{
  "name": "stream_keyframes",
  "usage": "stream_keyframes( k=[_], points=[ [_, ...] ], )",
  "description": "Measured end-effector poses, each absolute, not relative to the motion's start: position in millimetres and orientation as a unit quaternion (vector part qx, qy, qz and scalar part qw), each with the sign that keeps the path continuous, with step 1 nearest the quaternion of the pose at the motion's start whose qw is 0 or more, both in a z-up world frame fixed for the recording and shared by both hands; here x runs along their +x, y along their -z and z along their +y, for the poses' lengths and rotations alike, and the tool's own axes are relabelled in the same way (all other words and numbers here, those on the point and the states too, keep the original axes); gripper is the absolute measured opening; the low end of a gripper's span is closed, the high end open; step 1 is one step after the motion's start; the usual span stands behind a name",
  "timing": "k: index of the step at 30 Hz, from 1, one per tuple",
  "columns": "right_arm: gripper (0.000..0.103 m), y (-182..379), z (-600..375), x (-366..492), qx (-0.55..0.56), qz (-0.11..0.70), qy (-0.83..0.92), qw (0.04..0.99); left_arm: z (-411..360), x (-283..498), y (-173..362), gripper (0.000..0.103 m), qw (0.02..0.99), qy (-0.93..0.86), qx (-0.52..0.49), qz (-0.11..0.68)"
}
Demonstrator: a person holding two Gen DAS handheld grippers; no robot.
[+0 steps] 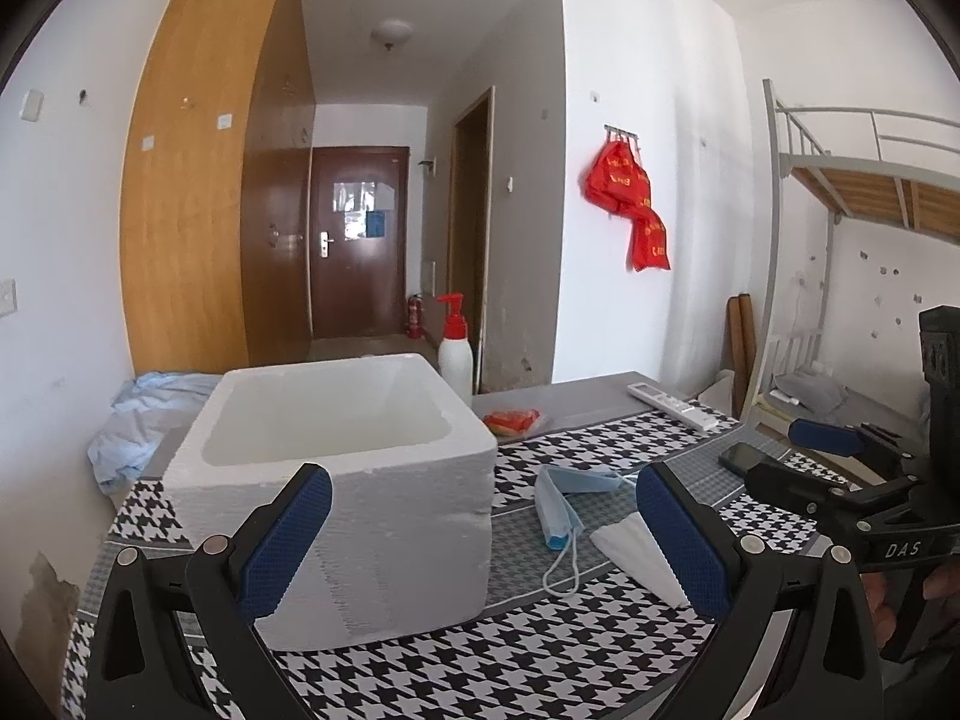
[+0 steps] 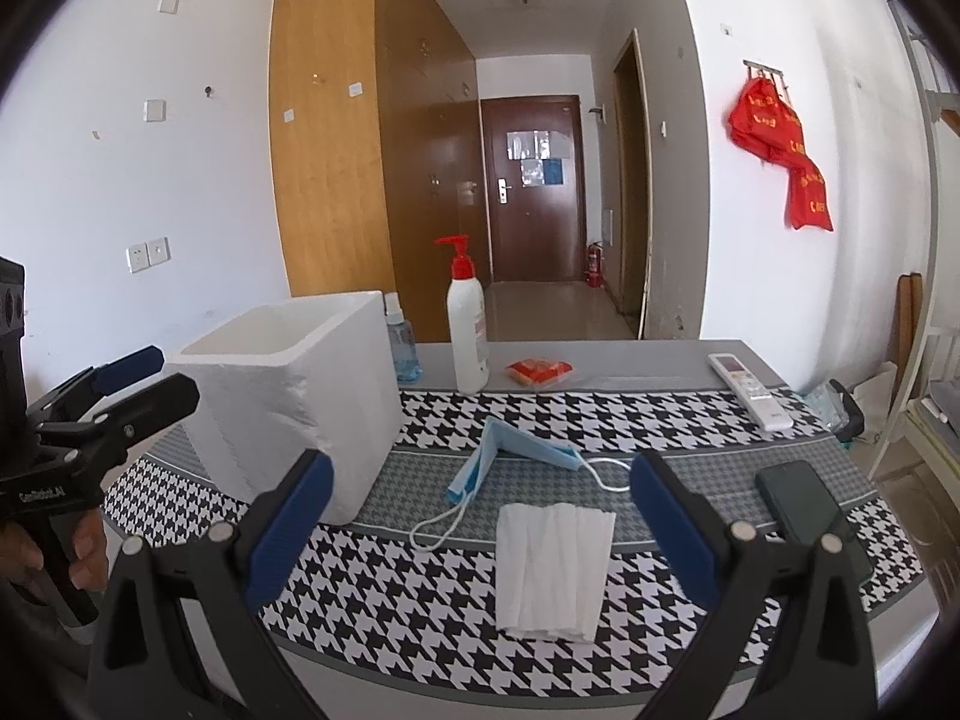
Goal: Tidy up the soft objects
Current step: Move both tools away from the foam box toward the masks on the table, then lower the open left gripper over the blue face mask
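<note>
Left wrist view: left gripper (image 1: 483,513) hangs over the table with its blue dimpled rubber pads spread wide, nothing between them, in front of the thick-walled white styrofoam box (image 1: 336,468), open-topped and grainy on the outside. Right of the box, on the black-and-white houndstooth tablecloth (image 1: 480,666), lies the pleated light-blue face mask (image 1: 561,498) (folded, ear loop trailing toward the camera), and just beside it the white pleated face mask (image 1: 636,552), partly hidden behind the right pad. Crumpled light-blue plastic sheet (image 1: 141,426) sits behind the box at left; the right gripper (image 1: 834,456) shows at the frame edge. Right wrist view: right gripper (image 2: 480,525) also has its fingers apart, empty, with the white mask (image 2: 552,570) lying flat between them on the cloth (image 2: 384,594) and the blue mask (image 2: 510,462) tented up just beyond it, near the box (image 2: 300,384). Further back: white plastic pump bottle with red nozzle (image 2: 468,330), small clear blue spray bottle (image 2: 401,342), red-orange plastic packet (image 2: 538,371), white remote control (image 2: 750,390), dark glossy smartphone (image 2: 810,510) at right. Left gripper (image 2: 144,384) pokes in from the left, jaws parted.
</note>
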State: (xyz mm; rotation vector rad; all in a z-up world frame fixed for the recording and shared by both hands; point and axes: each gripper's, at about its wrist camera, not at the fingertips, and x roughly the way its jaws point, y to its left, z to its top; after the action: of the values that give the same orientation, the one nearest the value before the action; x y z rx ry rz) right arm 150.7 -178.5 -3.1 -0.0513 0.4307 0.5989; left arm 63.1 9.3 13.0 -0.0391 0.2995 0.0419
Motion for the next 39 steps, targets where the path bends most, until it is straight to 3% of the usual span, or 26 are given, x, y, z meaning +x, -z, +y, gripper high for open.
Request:
stream_keyframes(
  k=[39],
  points=[
    [0.101, 17.8, -239.1, 150.6, -0.009, 0.229, -0.226, 0.947, -51.9, 99.1, -4.4, 0.102, 0.981, 0.053, 0.003, 0.185]
  ],
)
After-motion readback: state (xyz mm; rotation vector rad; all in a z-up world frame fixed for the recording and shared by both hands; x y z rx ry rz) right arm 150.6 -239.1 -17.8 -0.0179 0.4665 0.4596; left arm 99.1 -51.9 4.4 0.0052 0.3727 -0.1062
